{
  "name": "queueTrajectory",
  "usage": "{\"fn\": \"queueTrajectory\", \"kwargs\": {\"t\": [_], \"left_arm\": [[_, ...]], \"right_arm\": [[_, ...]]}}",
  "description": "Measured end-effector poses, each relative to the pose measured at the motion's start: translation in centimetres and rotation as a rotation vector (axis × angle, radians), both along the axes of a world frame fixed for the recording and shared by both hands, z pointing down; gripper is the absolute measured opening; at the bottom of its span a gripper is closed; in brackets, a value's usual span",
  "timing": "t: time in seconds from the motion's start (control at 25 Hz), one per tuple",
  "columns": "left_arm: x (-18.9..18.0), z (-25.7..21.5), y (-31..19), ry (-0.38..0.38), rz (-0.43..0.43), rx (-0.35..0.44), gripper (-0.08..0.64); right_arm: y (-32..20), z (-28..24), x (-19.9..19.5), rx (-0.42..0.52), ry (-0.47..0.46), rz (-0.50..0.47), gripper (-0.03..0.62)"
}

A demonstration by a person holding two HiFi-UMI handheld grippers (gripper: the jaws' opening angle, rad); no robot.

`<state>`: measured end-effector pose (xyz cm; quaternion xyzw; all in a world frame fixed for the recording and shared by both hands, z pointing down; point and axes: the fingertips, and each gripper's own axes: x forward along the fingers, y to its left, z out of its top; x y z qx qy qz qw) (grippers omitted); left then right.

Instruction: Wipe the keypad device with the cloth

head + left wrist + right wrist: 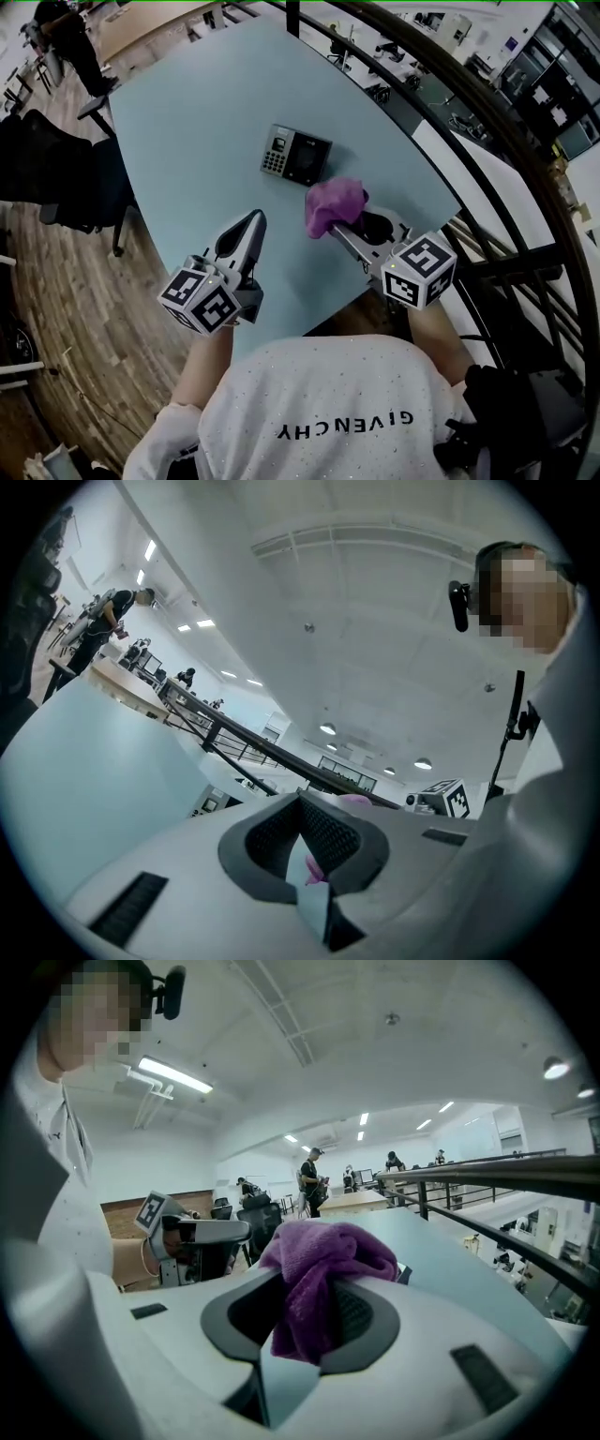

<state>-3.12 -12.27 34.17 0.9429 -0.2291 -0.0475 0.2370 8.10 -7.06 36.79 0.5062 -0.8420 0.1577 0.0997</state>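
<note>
The right gripper (314,1316) clamped the purple cloth (333,204), whose bunched folds hid its jaw tips from the head view. The left gripper (251,225) hung pinched together, empty. The keypad device (295,155) lay on the table (187,122) just beyond the cloth, its keys too small to read

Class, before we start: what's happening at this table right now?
A person holds a gripper in each hand over a pale blue table. The right gripper is shut on a purple cloth, near the keypad device but apart from it. The left gripper is shut and empty, off to the side. No wiping is under way.
</note>
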Motion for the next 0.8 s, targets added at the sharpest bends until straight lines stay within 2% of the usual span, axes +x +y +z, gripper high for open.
{"fn": "queueTrajectory", "kwargs": {"t": [0.16,0.32,0.48,0.64,0.8], "left_arm": [[0.1,1.1,-1.6,-0.025,-0.033,-0.004,0.012],[1.2,3.2,-3.3,-0.054,-0.056,-0.069,0.012],[2.4,4.5,-6.0,-0.036,-0.096,-0.143,0.012],[2.7,5.4,-8.6,-0.025,-0.118,-0.158,0.011],[1.8,5.1,-10.5,-0.009,-0.148,-0.144,0.012]], "right_arm": [[-4.5,1.6,-0.5,-0.028,0.036,-0.068,0.107],[-9.7,1.9,0.1,-0.027,0.058,-0.104,0.107],[-14.8,2.7,1.0,-0.065,0.037,-0.131,0.107],[-18.8,4.7,0.7,-0.114,0.012,-0.126,0.107],[-22.3,6.8,0.0,-0.190,-0.046,-0.080,0.107]]}}
